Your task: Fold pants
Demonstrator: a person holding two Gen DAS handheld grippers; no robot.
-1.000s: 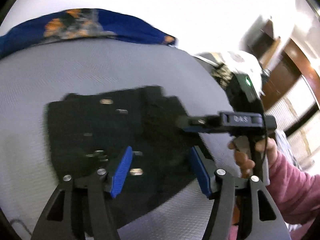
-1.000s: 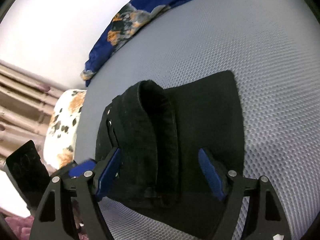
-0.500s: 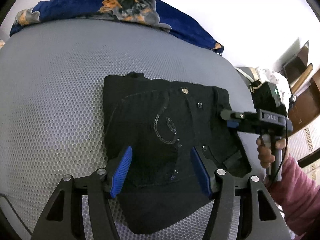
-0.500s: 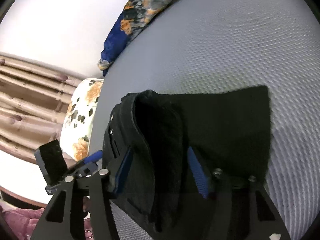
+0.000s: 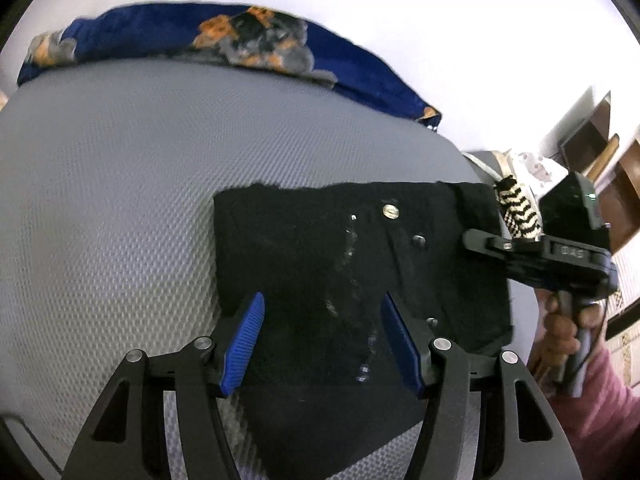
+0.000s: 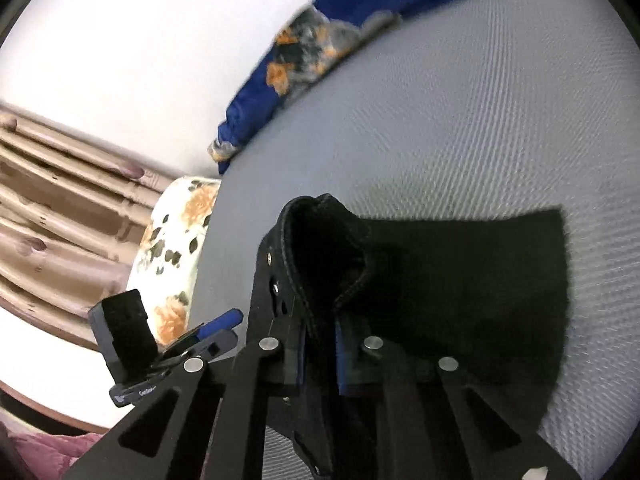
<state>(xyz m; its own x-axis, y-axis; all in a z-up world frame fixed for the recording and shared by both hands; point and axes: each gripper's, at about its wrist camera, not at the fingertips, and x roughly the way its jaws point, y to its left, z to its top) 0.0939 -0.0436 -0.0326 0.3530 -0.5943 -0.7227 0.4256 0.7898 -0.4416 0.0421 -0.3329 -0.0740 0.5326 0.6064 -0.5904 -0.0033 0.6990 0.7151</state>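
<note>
Your right gripper [image 6: 320, 344] has just been closing and now pinches the raised waistband fold of the black pants [image 5: 360, 264]; your left gripper [image 5: 322, 340] hangs spread above them on the grey mattress [image 5: 120, 200]; next, probably carry that edge across, keeping it taut.

Bright, perhaps overexposed; blurred fisheye edges

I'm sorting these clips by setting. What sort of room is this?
Probably a bedroom in a home: the black pants lie on a grey textured mattress, a blue patterned blanket runs along the wall, and pleated curtains hang beside a floral pillow.
</note>
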